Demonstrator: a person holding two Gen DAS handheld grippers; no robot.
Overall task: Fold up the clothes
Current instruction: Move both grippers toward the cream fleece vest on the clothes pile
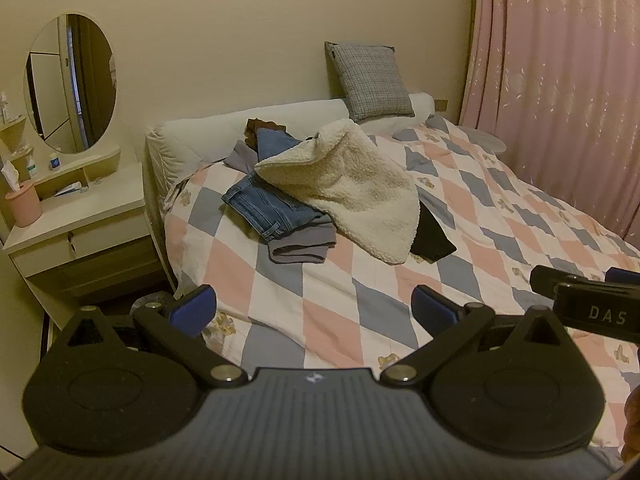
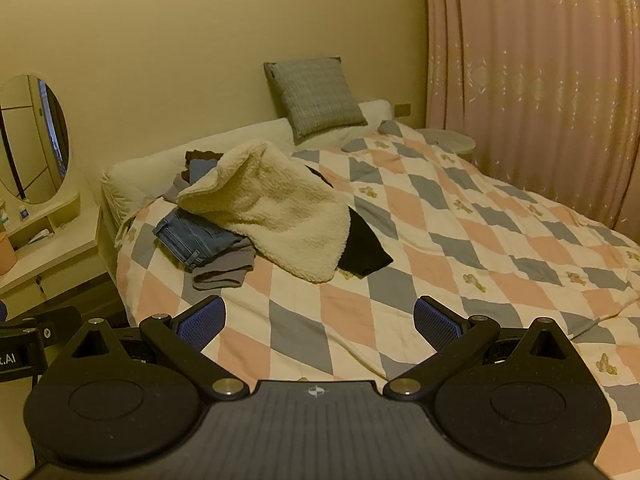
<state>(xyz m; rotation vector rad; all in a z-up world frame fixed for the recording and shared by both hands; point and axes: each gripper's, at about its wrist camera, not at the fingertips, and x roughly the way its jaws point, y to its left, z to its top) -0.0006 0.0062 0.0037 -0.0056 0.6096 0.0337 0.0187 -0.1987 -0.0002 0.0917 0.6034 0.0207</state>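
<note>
A pile of clothes lies on the bed near the headboard. On top is a cream fleece garment (image 1: 348, 188) (image 2: 276, 208). Under it are blue jeans (image 1: 264, 208) (image 2: 192, 236), a grey garment (image 1: 300, 246) (image 2: 224, 270) and a black garment (image 1: 432, 236) (image 2: 366, 250). My left gripper (image 1: 314, 312) is open and empty, held above the near part of the bed, well short of the pile. My right gripper (image 2: 320, 320) is open and empty, also short of the pile. The right gripper's body shows at the right edge of the left wrist view (image 1: 588, 304).
The bed has a pink, grey and white diamond quilt (image 1: 500, 216) (image 2: 480, 232). A grey cushion (image 1: 370, 80) (image 2: 316, 96) leans on the wall. A dressing table with an oval mirror (image 1: 72, 80) and a pink tissue holder (image 1: 22, 202) stands left. Pink curtains (image 1: 560, 80) hang on the right.
</note>
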